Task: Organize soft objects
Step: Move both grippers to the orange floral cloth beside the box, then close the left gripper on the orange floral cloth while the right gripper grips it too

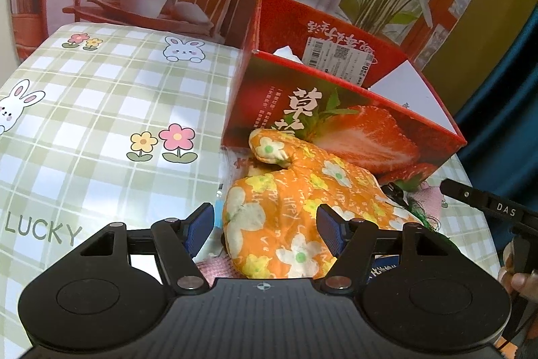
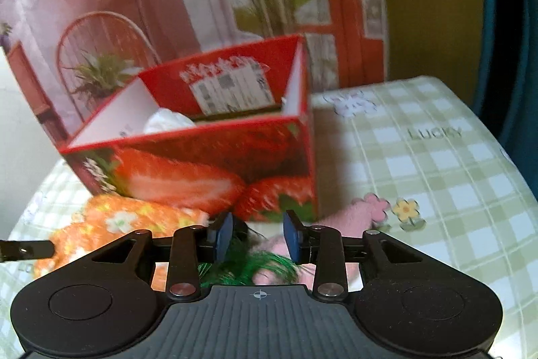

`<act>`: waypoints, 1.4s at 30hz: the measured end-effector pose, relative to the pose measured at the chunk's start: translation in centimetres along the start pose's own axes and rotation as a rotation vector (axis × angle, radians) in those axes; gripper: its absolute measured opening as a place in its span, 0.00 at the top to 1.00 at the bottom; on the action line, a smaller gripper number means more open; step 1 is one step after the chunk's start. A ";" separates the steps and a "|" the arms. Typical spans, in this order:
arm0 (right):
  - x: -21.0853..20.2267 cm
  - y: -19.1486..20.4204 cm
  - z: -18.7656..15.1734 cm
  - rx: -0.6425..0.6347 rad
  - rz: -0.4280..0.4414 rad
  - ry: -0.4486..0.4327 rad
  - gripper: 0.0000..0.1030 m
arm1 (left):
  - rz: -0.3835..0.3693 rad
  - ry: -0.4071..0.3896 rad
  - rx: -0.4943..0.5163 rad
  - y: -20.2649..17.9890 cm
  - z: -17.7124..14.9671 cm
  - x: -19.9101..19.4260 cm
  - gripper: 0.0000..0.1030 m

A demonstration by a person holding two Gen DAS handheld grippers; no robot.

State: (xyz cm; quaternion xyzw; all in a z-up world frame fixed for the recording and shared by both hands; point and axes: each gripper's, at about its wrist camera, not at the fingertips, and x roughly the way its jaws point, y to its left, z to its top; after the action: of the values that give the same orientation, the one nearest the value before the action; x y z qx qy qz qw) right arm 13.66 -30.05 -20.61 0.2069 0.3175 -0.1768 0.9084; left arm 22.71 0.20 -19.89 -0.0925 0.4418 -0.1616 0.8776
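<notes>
An orange flowered soft toy (image 1: 296, 207) lies on the checked tablecloth in front of a red strawberry box (image 1: 343, 110). My left gripper (image 1: 265, 224) is open, its blue pads on either side of the toy's near end. In the right wrist view the box (image 2: 201, 157) stands open with something white (image 2: 168, 120) inside. My right gripper (image 2: 257, 236) is open above a pink knitted soft item (image 2: 356, 214) with green fuzzy trim (image 2: 248, 264). The orange toy (image 2: 127, 217) lies to its left.
The table has a green checked cloth (image 1: 101, 110) with rabbits, flowers and the word LUCKY. The right gripper's body (image 1: 487, 207) shows at the left view's right edge. A printed backdrop with plants stands behind the table. A dark blue curtain hangs at the right.
</notes>
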 end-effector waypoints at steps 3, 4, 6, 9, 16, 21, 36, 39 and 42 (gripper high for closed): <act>-0.2 1.0 0.2 -0.032 0.032 -0.005 0.67 | -0.011 0.005 0.006 -0.1 -0.1 0.0 0.35; -0.2 1.3 0.2 -0.041 0.045 -0.005 0.67 | -0.013 0.008 0.006 -0.2 -0.2 0.1 0.35; 0.0 2.1 0.2 -0.049 0.082 0.002 0.67 | -0.014 0.014 0.006 -0.2 -0.3 0.2 0.35; 0.4 2.9 -0.1 -0.058 0.130 0.022 0.67 | -0.014 0.021 0.002 0.0 -0.3 0.3 0.37; 1.9 5.1 -1.0 -0.098 0.226 0.106 0.65 | -0.010 0.034 0.005 0.2 -0.4 0.6 0.45; 3.7 4.8 -1.4 -0.068 0.211 0.166 0.54 | -0.011 0.042 -0.012 0.4 -0.7 0.8 0.44; 3.5 4.4 -1.1 -0.006 0.297 0.206 0.58 | -0.025 0.023 -0.030 0.6 -0.5 0.1 0.74; 2.8 4.6 -0.7 -0.024 0.308 0.194 0.73 | -0.012 0.000 -0.024 0.7 -0.3 -0.4 0.83; 2.2 5.1 -0.3 -0.071 0.301 0.179 0.84 | -0.008 -0.027 0.011 0.4 -0.1 -1.1 0.86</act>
State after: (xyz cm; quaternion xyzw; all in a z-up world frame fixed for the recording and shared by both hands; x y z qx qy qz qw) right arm 17.47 -25.94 -20.93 0.2348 0.3684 -0.0084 0.8995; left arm 22.11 0.95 -19.19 -0.0916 0.4285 -0.1665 0.8833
